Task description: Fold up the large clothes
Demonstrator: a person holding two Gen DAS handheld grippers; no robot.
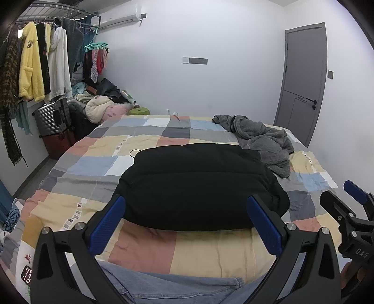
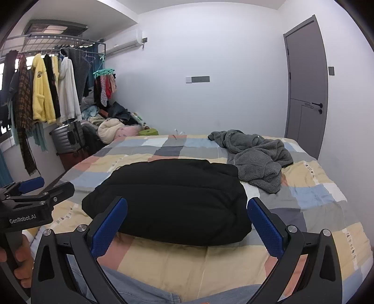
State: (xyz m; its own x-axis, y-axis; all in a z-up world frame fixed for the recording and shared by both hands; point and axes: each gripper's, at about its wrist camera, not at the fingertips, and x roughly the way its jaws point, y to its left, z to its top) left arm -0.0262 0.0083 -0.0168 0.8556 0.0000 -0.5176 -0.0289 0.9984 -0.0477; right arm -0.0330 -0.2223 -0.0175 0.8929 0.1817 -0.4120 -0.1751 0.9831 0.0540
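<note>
I read the puffy black padded jacket point(image 1: 198, 184) as apparently folded; crumpled grey fleece garment point(image 1: 264, 140) remains. Left gripper point(image 1: 187, 224) and right gripper point(image 2: 187, 224) spread, empty.

Home bedroom indicated. Bed point(image 1: 145, 247) with patchwork-check cover spread across middle. Clothes rail point(image 1: 58, 17) mounted far left, hung with yellow fleece robe point(image 1: 29, 63), white garment point(image 1: 59, 63), other coats. Silver suitcase point(image 1: 52, 115) stacked on dark red case below rail. Heap of clothes and soft bedding point(image 1: 98, 106) piled in far left corner. Air conditioner point(image 1: 121, 17) fixed high on wall. Grey door point(image 1: 301, 79) with black handle set far right. Walls painted plain white.
</note>
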